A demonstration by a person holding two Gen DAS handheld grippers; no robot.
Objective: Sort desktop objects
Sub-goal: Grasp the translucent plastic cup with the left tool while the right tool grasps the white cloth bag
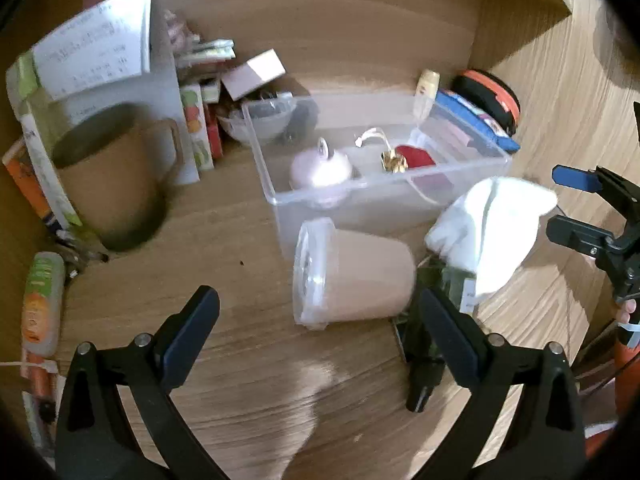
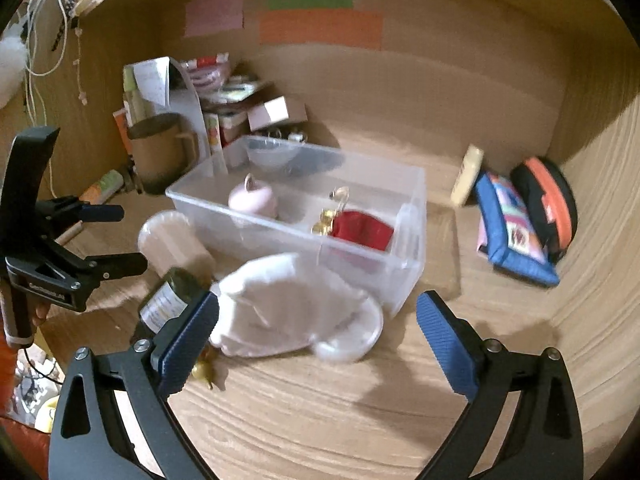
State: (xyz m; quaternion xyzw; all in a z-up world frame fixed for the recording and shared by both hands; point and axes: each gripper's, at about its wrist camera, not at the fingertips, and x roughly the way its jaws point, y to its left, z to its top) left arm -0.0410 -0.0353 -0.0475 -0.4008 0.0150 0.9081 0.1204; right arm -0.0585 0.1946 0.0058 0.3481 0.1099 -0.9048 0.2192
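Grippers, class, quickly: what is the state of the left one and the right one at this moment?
Left gripper: jaws open, holding nothing.
Right gripper: jaws open wide, holding nothing; white cloth lies between them.

Your left gripper [image 1: 320, 320] hangs open over the wooden desk [image 1: 240, 360], nothing between its jaws. Just ahead a lidded cup [image 1: 352, 276] lies on its side against the clear bin [image 1: 376, 184], with a white cloth [image 1: 492, 232] beside it. Your right gripper [image 1: 564, 204] shows at the right edge.

Black tongs [image 2: 318, 334], blue ribbed pads [image 2: 446, 346]
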